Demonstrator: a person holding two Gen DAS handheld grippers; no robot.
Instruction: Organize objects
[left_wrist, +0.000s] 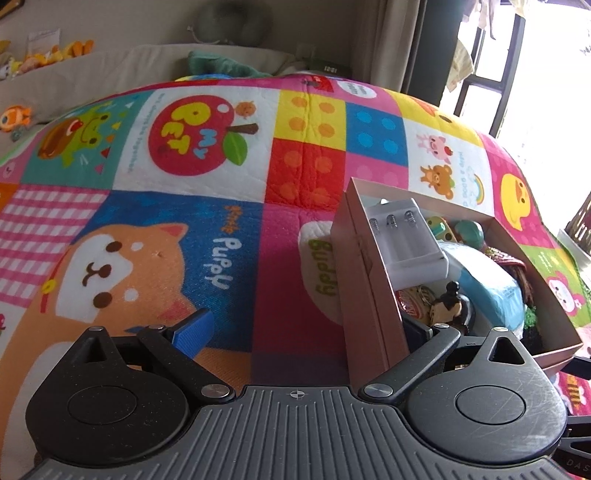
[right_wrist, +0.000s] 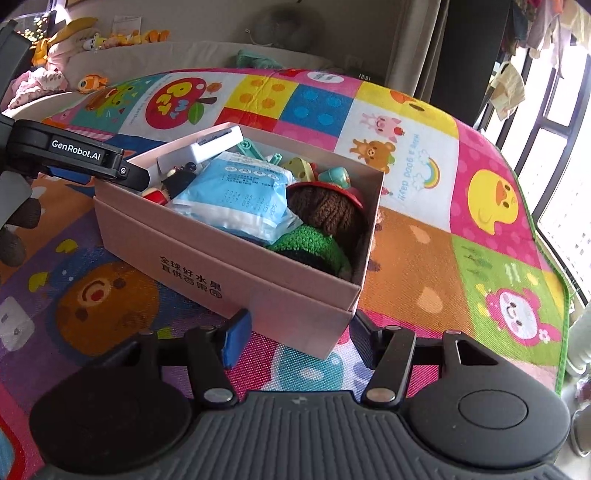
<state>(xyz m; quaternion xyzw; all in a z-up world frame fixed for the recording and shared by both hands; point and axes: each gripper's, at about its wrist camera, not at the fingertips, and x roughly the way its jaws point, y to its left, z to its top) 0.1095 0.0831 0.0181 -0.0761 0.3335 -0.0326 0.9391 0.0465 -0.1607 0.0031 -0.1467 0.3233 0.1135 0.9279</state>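
A pink cardboard box (right_wrist: 236, 269) stands on the colourful play mat, packed with a white battery charger (left_wrist: 406, 236), a blue-white packet (right_wrist: 236, 199), a knitted doll (right_wrist: 325, 210) and small toys. My left gripper (left_wrist: 306, 328) is open and straddles the box's left wall (left_wrist: 369, 295), one finger outside, one inside; it also shows in the right wrist view (right_wrist: 110, 162) at the box's far left corner. My right gripper (right_wrist: 295, 336) is open, its fingers on either side of the box's near corner.
The play mat (left_wrist: 184, 221) covers the floor around the box. A beige sofa (right_wrist: 147, 55) with plush toys stands behind. A window and dark frame (right_wrist: 535, 129) lie to the right, past the mat's edge.
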